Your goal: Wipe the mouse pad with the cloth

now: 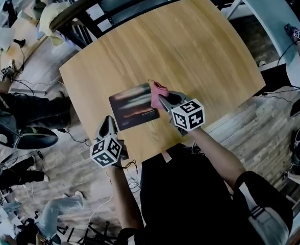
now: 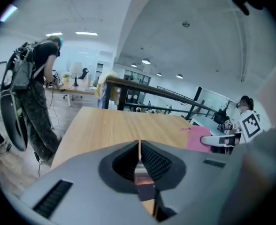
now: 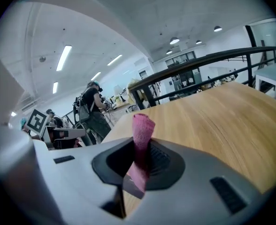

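A dark mouse pad lies flat near the front edge of the wooden table. My right gripper hovers at the pad's right end and is shut on a pink cloth. In the right gripper view the cloth sticks up rolled between the jaws of that gripper. My left gripper hangs off the pad's front left corner, over the table's edge. Its jaws stand shut with nothing between them. The left gripper view shows the pink cloth off to the right.
A railing runs behind the table. A white table stands at the back right. An office chair and cables lie on the wooden floor at the left. A person with a backpack stands beyond the table's left side.
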`<state>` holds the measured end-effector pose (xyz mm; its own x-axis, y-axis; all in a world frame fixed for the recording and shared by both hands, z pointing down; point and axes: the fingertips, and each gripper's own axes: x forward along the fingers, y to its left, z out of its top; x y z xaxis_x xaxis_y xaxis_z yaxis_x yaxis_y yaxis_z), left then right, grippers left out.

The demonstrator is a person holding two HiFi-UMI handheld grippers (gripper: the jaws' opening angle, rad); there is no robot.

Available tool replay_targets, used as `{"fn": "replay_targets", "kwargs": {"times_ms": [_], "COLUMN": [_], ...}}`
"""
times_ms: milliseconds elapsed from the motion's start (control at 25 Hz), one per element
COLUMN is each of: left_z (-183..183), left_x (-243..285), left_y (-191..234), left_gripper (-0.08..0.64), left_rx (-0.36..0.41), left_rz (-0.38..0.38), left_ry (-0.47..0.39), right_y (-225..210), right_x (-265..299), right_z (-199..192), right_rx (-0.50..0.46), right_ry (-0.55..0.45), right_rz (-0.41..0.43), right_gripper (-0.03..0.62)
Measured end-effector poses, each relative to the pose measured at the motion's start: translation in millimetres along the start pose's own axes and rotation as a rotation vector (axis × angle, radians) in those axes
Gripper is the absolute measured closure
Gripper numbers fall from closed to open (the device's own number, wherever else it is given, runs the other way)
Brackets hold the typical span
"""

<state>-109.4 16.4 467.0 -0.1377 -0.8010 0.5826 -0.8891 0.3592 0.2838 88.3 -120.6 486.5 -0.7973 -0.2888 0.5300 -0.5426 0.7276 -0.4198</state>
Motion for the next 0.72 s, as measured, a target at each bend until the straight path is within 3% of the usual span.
{"fn": "replay_targets", "kwargs": {"times_ms": [280, 720], "left_z": [23, 25], "left_x": [-89, -167], "left_y": [0, -14], "left_gripper": [0.528, 0.528], "left_rx": [0.007, 0.074], "left_rz": [0.116, 0.155], "left_ry": [-0.22, -0.416], "right_y": [67, 129], "right_x": [-14, -69], "right_z": [37, 27], "right_rx": [-0.122, -0.206], "right_ry": [-0.096, -0.217], "right_rz": [0.12, 0.095], "right_gripper": [0.529, 0.529]}}
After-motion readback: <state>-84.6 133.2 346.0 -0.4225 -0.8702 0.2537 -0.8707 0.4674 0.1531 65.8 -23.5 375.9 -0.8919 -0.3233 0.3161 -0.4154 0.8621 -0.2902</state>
